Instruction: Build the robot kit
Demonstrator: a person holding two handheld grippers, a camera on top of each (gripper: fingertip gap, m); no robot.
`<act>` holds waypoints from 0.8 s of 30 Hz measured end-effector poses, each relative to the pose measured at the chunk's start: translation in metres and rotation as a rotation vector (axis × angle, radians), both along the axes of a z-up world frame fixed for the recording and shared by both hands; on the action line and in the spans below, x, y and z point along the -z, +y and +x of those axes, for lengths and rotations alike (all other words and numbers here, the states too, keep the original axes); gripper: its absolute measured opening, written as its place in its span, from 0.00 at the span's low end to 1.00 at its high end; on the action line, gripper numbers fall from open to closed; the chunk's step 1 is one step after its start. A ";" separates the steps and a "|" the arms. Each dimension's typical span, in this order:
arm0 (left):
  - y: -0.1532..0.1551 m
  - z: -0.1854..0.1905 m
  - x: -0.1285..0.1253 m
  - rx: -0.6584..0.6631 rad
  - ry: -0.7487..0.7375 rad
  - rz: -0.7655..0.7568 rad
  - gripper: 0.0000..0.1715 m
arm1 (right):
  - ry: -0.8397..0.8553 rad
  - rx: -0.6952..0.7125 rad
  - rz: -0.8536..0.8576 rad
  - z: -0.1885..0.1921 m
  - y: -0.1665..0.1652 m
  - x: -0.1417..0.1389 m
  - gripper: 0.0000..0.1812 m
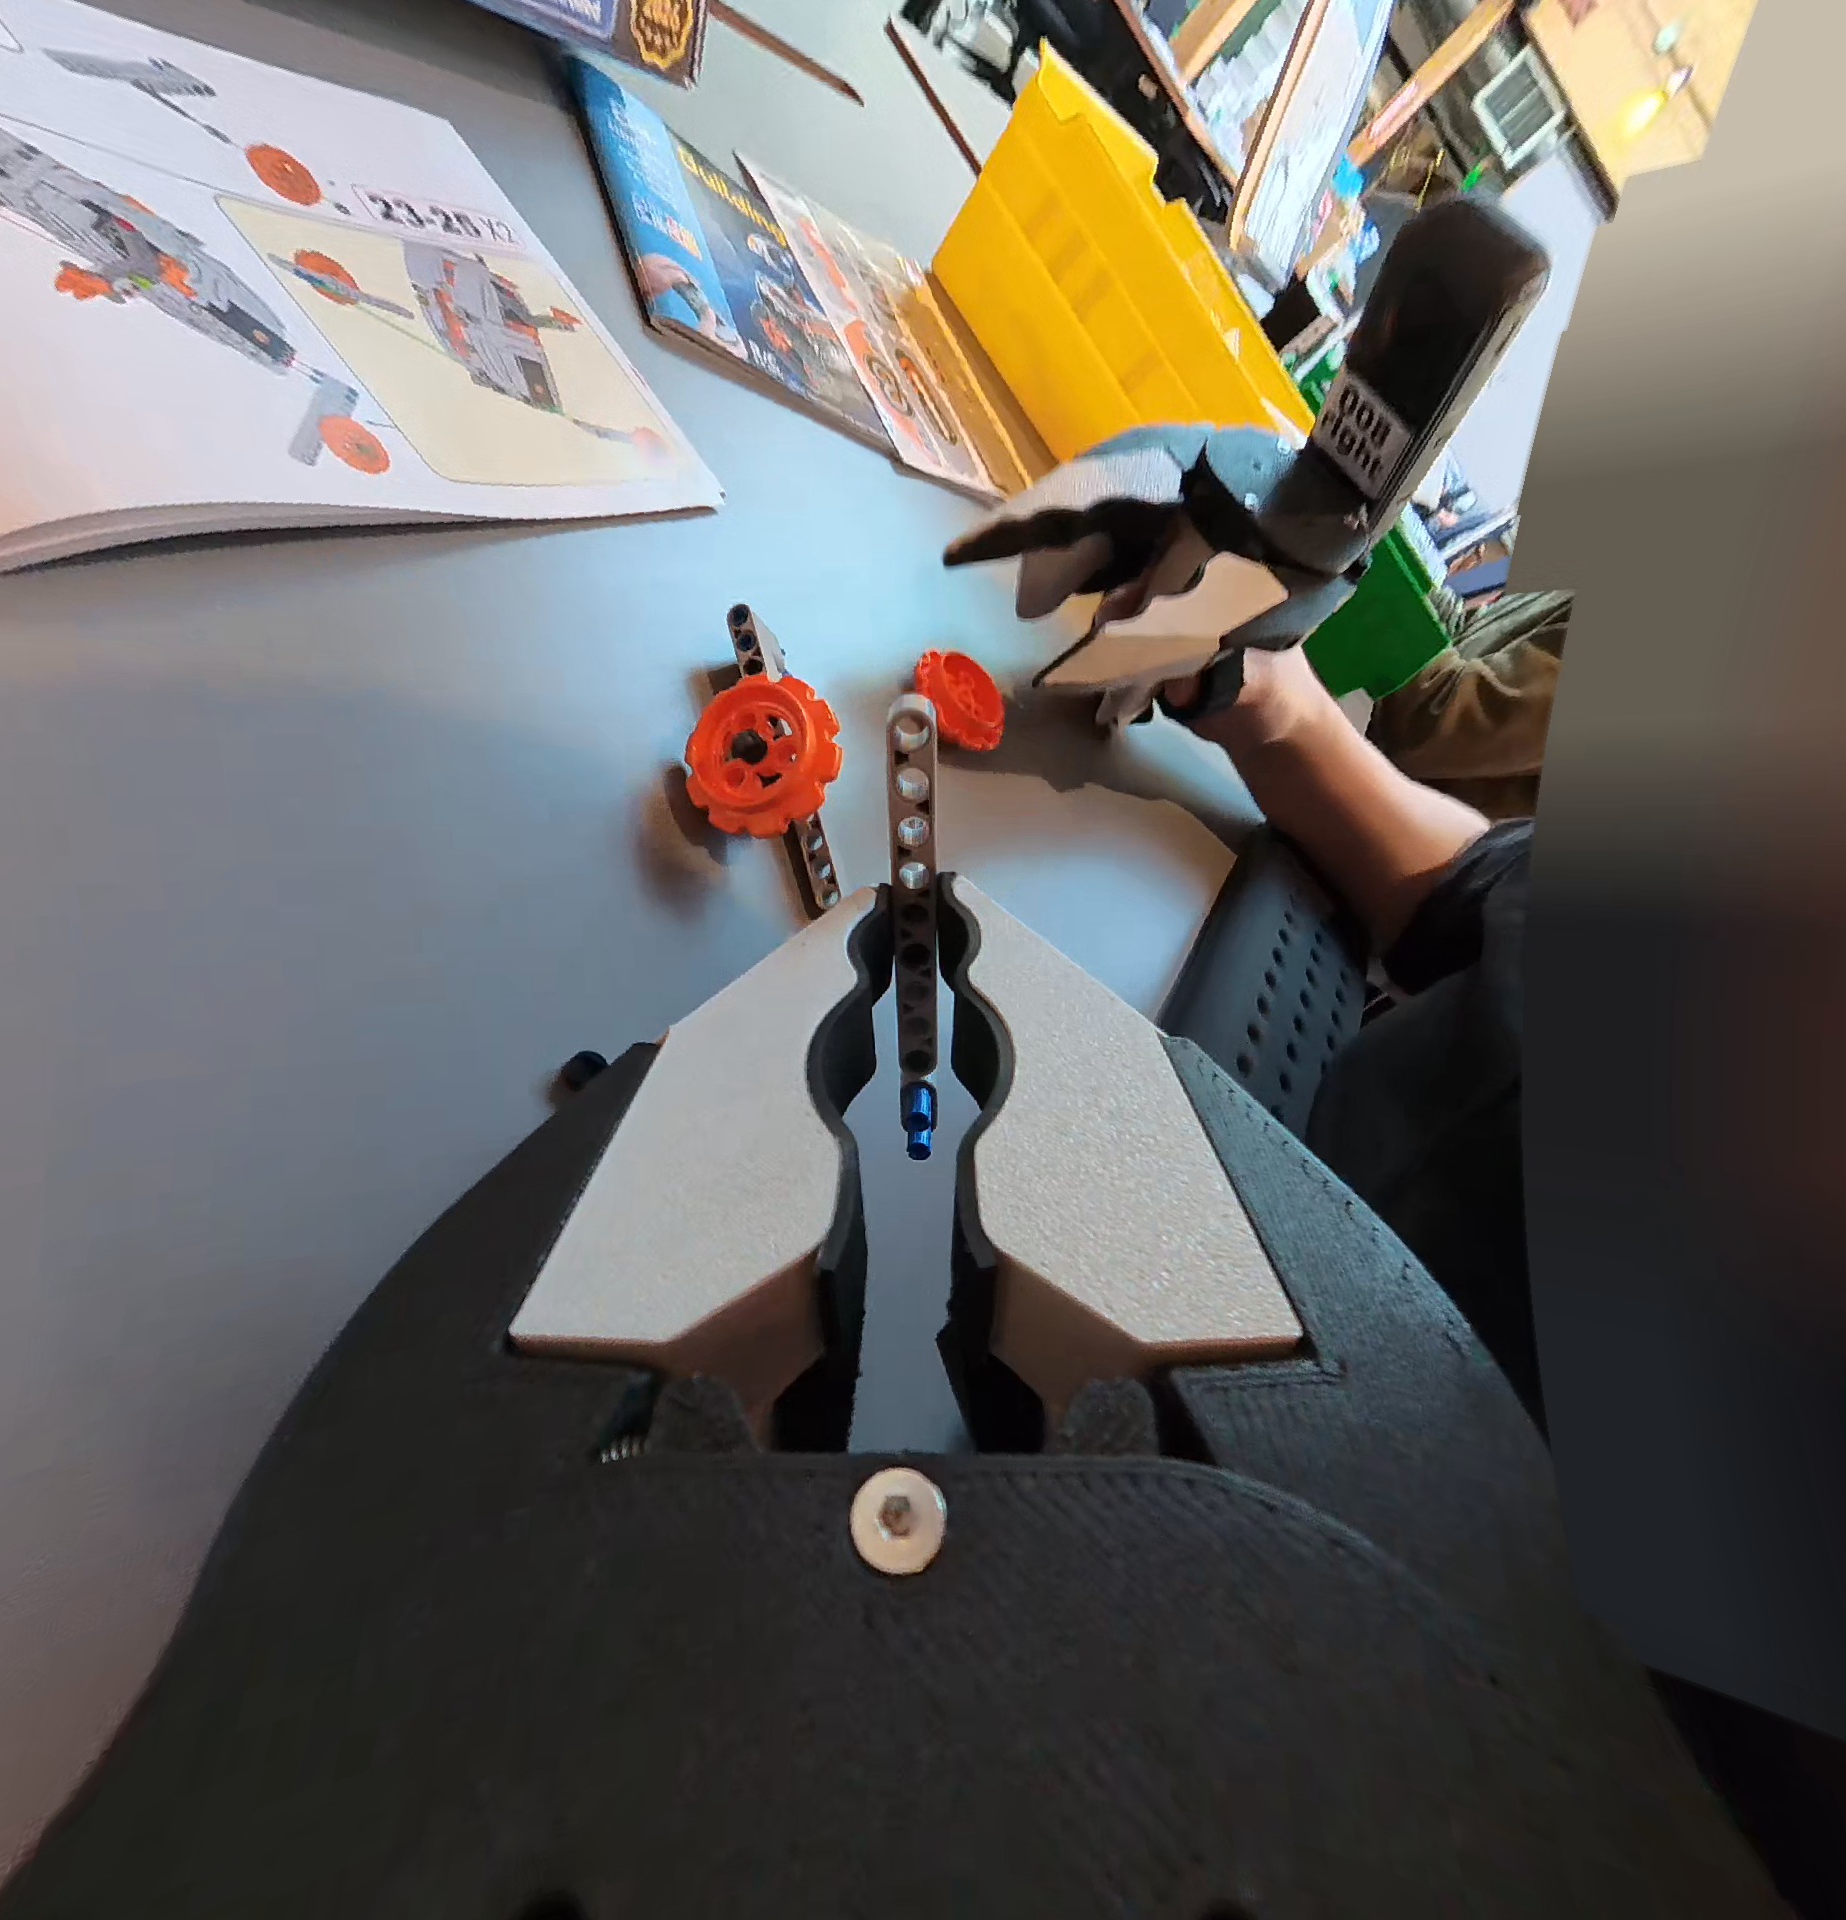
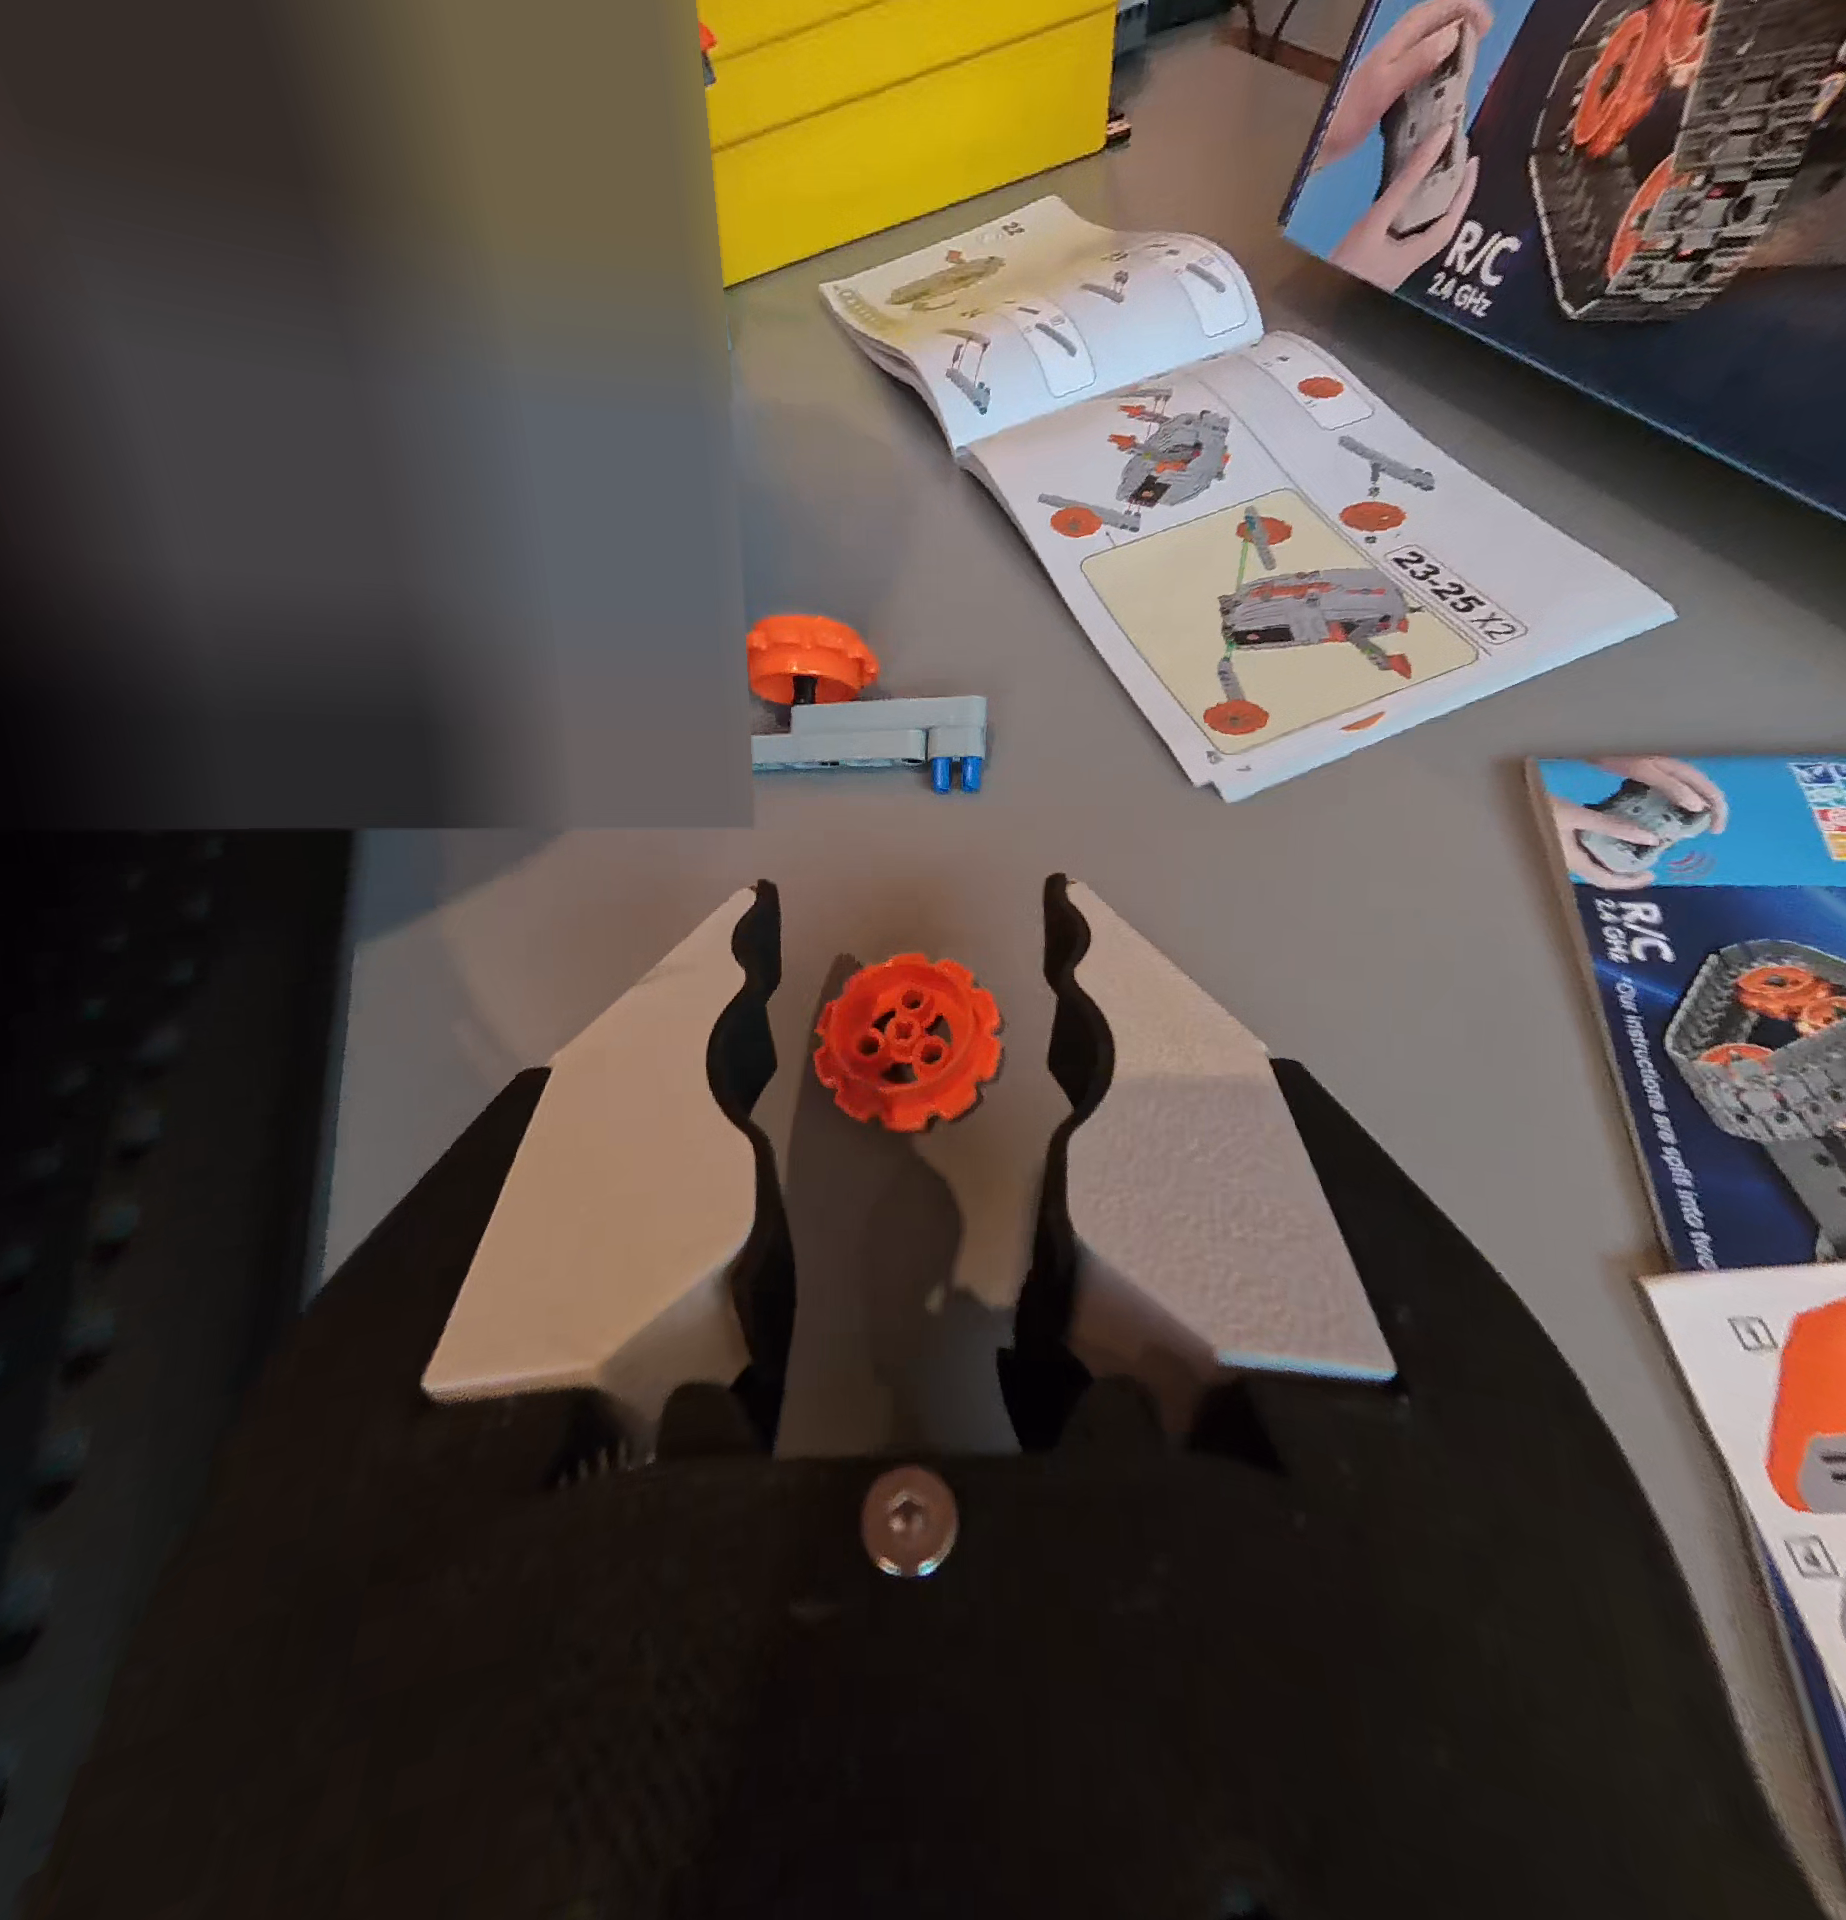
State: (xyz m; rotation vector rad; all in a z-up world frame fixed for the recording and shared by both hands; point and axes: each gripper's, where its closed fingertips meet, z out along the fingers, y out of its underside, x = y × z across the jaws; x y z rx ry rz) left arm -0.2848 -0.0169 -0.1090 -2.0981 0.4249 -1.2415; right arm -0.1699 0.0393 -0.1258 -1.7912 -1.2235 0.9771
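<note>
Now we hold our left gripper (image 1: 914, 894) closed on a long grey plastic beam with a row of round holes (image 1: 914, 831); its jaws pinch the beam partway along, so the far end sticks out forward and a small blue plastic pin (image 1: 919, 1117) at the near end hangs between the fingers. Gripped that way, the beam's open holes at the far end stay reachable.

Taking the loose orange toothed plastic wheel (image 2: 906, 1039) as our landmark: it lies flat on the grey tabletop (image 2: 1314, 935), and our right gripper (image 2: 908, 904) hovers directly over it with the jaws spread wide, one finger on either side, neither touching it as far as we can tell. That straddle frames the wheel for a squeeze across its rim.

Beyond the wheel and to the left in the right wrist view sits a small assembly, a second orange wheel on a black axle through a grey beam with two blue pins (image 2: 857, 707). Beyond the wheel to the right lies the open instruction booklet (image 2: 1262, 540), spread flat where it can be read. Farther back stand a yellow plastic bin (image 2: 898, 114) and a blue printed box (image 2: 1625, 208); another blue printed booklet (image 2: 1708, 1039) lies to the wheel's right.
</note>
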 end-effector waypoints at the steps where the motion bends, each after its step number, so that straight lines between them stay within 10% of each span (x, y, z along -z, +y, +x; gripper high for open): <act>1: -0.001 0.001 0.002 0.009 0.006 -0.007 0.03 | 0.001 -0.006 -0.006 -0.004 -0.001 0.000 0.28; 13: -0.001 0.004 0.015 0.033 0.027 -0.086 0.03 | -0.150 -0.019 0.317 0.000 -0.015 0.002 0.24; 24: -0.008 0.014 0.025 0.107 0.047 -0.142 0.03 | 0.017 -0.073 0.212 -0.055 -0.018 -0.031 0.22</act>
